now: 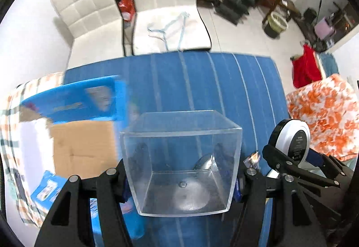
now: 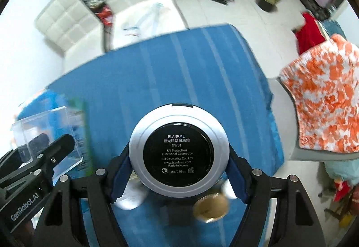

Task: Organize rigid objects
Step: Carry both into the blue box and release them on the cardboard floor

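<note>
My left gripper (image 1: 181, 177) is shut on a clear acrylic box (image 1: 181, 146), open side up, held above the blue striped tablecloth (image 1: 179, 81). The box also shows at the left of the right wrist view (image 2: 48, 134). My right gripper (image 2: 179, 170) is shut on a round silver and black cosmetic compact (image 2: 178, 150), its label facing the camera. The compact also shows in the left wrist view (image 1: 291, 141), just right of the box.
A cardboard box with blue flaps (image 1: 80, 134) sits left of the acrylic box. A gold round lid (image 2: 211, 207) and a white object (image 2: 131, 197) lie below the compact. An orange floral cloth (image 2: 325, 101) covers something at the right. White chairs (image 1: 157, 0) stand beyond the table.
</note>
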Motion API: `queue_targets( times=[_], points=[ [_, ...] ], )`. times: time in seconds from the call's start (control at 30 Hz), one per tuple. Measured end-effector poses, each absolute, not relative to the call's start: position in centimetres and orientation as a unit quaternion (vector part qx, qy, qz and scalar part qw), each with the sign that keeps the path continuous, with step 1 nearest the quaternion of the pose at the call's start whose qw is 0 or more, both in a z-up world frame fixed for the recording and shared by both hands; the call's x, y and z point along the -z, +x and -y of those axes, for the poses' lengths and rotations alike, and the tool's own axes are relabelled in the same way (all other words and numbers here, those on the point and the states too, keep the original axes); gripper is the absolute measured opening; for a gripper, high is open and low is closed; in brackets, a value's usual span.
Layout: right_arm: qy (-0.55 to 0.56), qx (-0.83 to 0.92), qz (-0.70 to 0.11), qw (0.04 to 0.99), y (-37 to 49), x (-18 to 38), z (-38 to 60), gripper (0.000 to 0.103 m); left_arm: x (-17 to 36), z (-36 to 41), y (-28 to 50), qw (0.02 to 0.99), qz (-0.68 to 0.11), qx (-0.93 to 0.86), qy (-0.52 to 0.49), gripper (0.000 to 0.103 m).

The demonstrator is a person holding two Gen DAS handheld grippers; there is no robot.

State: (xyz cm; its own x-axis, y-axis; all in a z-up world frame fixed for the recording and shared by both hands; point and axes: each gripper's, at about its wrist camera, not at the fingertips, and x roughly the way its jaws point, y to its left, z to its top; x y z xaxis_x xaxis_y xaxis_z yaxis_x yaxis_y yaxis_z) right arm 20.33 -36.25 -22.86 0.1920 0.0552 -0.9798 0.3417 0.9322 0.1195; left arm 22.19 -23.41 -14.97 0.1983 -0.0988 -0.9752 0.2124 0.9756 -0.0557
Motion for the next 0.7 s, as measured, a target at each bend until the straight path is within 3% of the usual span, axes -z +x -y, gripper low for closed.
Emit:
queue_targets(
  times=[0.27,0.7],
  points=[
    [0.141,0.028,-0.607,0.781,22.1,18.8,22.1,0.077,11.8,10.7,21.3,0.787,-0.612,0.075,0.014,0.062],
    [0.107,0.019,-0.673,0.731,30.3,31.9,8.0,0.077,21.4,-4.0,24.8,0.738,-0.674,0.034,-0.004,0.062]
  ],
)
